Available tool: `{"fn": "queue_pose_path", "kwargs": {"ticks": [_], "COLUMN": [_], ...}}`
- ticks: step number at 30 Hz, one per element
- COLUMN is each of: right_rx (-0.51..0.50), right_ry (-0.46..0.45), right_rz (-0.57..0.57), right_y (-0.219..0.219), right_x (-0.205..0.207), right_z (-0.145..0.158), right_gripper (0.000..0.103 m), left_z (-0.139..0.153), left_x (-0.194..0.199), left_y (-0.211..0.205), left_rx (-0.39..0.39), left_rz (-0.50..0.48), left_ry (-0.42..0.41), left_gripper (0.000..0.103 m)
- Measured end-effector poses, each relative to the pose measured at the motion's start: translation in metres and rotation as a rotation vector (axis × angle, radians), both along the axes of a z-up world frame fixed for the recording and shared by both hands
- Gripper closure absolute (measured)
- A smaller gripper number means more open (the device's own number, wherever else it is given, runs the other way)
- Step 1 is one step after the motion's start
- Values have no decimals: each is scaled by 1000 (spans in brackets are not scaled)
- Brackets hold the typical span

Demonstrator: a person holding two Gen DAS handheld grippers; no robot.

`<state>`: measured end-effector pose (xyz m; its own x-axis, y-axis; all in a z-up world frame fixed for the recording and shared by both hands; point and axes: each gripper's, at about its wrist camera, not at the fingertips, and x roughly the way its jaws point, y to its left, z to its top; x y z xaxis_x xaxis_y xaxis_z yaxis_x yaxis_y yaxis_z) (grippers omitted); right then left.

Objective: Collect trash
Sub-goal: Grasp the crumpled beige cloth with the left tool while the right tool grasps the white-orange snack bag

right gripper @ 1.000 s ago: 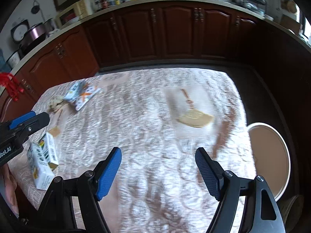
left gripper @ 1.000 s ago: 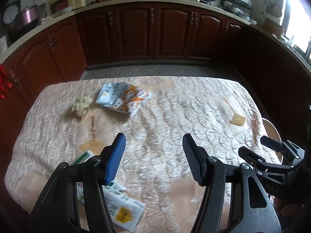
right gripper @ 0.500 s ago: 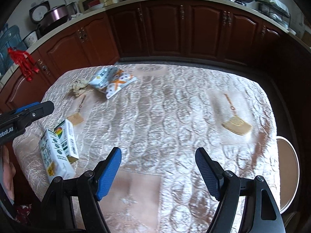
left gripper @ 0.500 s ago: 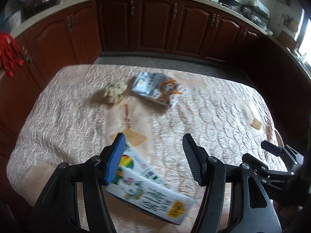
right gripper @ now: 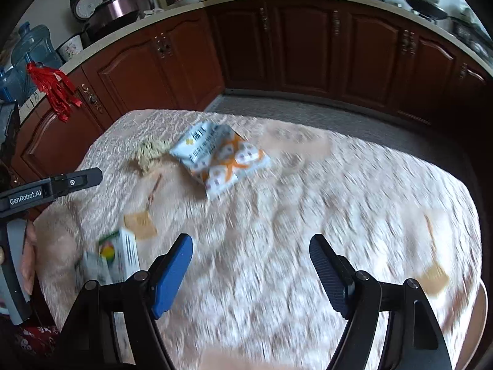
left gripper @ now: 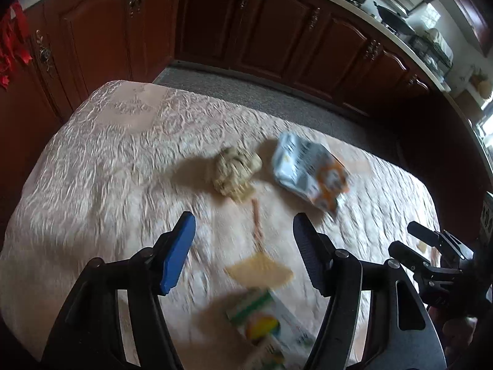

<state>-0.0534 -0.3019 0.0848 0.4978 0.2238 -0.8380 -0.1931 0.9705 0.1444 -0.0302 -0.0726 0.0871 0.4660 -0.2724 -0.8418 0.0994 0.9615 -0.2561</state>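
On the pale embroidered tablecloth (left gripper: 92, 166) lie a crumpled beige paper ball (left gripper: 235, 172), a light-blue and orange snack packet (left gripper: 311, 174) and a white and green drink carton (left gripper: 265, 330). My left gripper (left gripper: 244, 217) hovers above the cloth just short of the paper ball, its jaws opening with nothing between them; the carton lies on the table under its arms. My right gripper (right gripper: 251, 239) is open and empty over the middle of the table. From there the packet (right gripper: 218, 154) and paper ball (right gripper: 151, 151) are far left, the carton (right gripper: 117, 259) near left.
Dark red cabinets (right gripper: 302, 46) ring the table, with a strip of grey floor (right gripper: 339, 114) between. The counter carries pots and appliances. A red tassel (right gripper: 55, 89) hangs at the left. A round stool (right gripper: 485, 305) stands by the table's right edge. The picture is motion-blurred.
Both grippers have swept left across the table. The paper ball and packet have come closer, and the carton has slid from the left gripper's left side to beneath it.
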Motion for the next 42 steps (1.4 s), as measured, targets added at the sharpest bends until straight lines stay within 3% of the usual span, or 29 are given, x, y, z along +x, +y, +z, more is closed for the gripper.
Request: {"fn": "queue_pose_path", "kwargs": {"ticks": [8,16,18,19,20,22,24,28,29,30,42], "right_rx": [5,19,24,36,50,95,136,145,147,156,200], "right_ry": [23,79,122,148,160,143,148,117,108,97,-8], "right_rz": [27,97,112,121,130,143,148,138,134,129,3], "right_y": [15,30,33,34,35,36,35,31,29,25,-35], "right_x": [79,132,139,139,136,125,115,88,81,73,-12], "right_z": [-19,-46,-56,-61,-65,-65,-64,-53,-50,-46,-3], "right_gripper": [27,27,27,28,32,46,57,67,73,86,92], "left_z": [-28,-54,-58,-59,-62,-65,-63,-50,-43,-39,15], "left_x": [58,84,87,87,88,87,80,63,56,51,-16], "left_y": [-10,-22,-23,-24,-25,-27,-29,-23,-23,-23,-52], "left_rx": [86,125,132,131,135,141,138,93,92,93,69], "left_rz": [-35,-80,-91,-96,-102,-113,-128,-127,-132,-139,-228], "left_ry": [-12,3,7,14,30,31,11,0,-14,-26,-97], "left_gripper": [38,38,47,64,73,77,78,80,80,80,80]}}
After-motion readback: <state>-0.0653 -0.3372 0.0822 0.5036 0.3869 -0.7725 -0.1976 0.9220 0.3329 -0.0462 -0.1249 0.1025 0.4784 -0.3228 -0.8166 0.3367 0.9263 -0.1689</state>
